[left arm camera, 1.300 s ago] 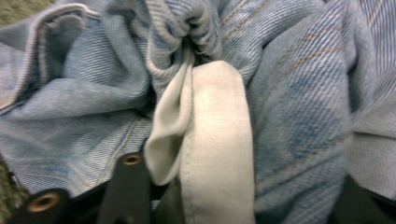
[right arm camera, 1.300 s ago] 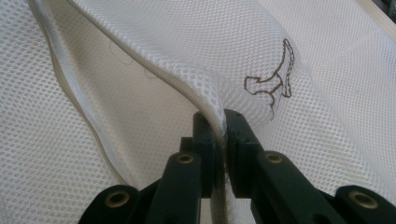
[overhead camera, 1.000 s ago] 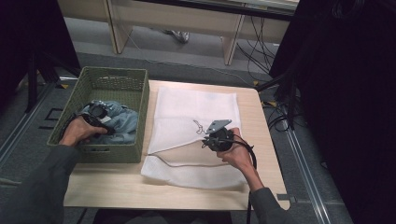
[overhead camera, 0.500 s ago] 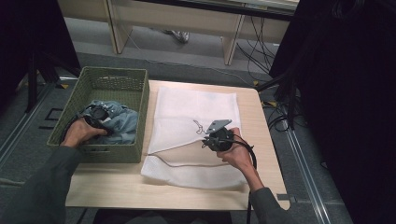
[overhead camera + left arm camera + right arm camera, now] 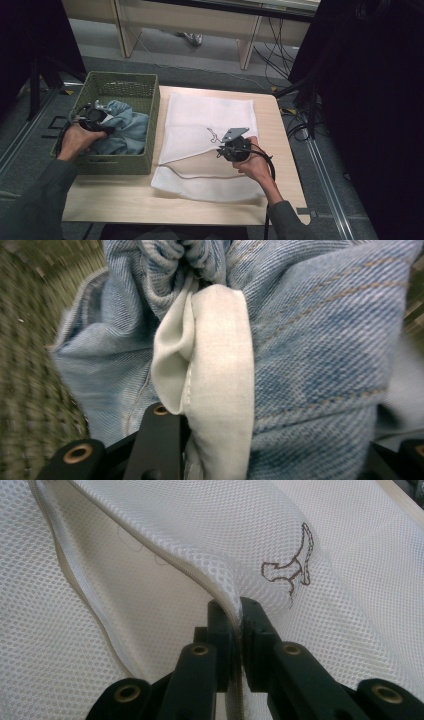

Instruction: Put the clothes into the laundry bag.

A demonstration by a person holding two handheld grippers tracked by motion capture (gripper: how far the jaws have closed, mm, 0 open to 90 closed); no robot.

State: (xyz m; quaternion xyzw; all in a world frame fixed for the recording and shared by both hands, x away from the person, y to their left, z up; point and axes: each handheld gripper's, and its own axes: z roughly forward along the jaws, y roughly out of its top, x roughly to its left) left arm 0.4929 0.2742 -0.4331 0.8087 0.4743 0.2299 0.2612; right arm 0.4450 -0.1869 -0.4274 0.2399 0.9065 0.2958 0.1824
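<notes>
The left gripper (image 5: 95,116) has just been closing and now clamps the soft, floppy, heavyish jeans (image 5: 310,365) bunched in the green basket (image 5: 122,87) at 9 o'clock; the right gripper (image 5: 239,611) pinches the light mesh laundry bag (image 5: 150,605) by its zipper edge

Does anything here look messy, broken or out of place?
Nothing looks damaged or spilled. The denim garment sits crumpled in the green basket, a white pocket lining turned out. The white mesh laundry bag lies on the table, unzipped, one edge lifted by the right hand-held gripper.
</notes>
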